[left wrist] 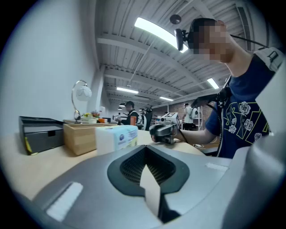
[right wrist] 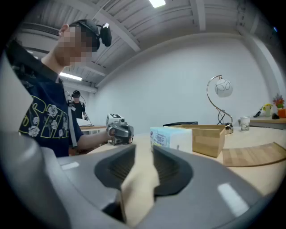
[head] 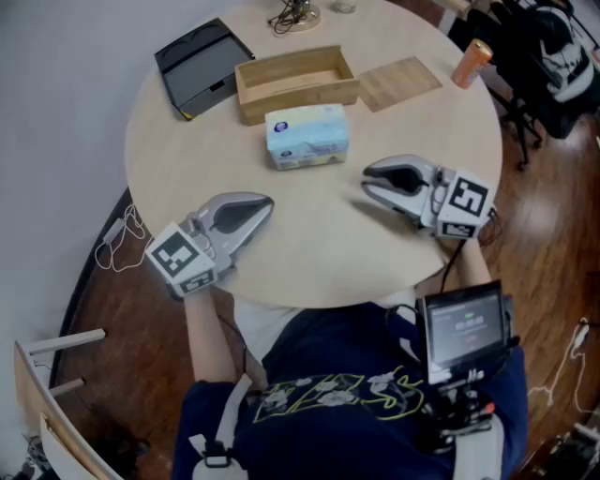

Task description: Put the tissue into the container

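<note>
A light blue tissue pack [head: 307, 136] lies near the middle of the round table [head: 319, 258]. Just behind it stands an open, empty wooden box [head: 295, 96]. My left gripper [head: 267, 202] rests on the table's front left, shut and empty, pointing toward the pack. My right gripper [head: 366, 180] lies at the right, jaws together, holding nothing, aimed left at the pack. In the left gripper view the gripper [left wrist: 145, 148] faces the pack [left wrist: 117, 137] and box [left wrist: 80, 136]. In the right gripper view the gripper [right wrist: 143, 150] faces the pack [right wrist: 170, 137], with the box [right wrist: 208, 139] behind it.
A flat wooden lid [head: 398, 82] lies right of the box. A black case [head: 202, 66] sits at the back left, an orange can [head: 472, 62] at the back right edge, and a lamp base [head: 295, 14] with cable at the far rim.
</note>
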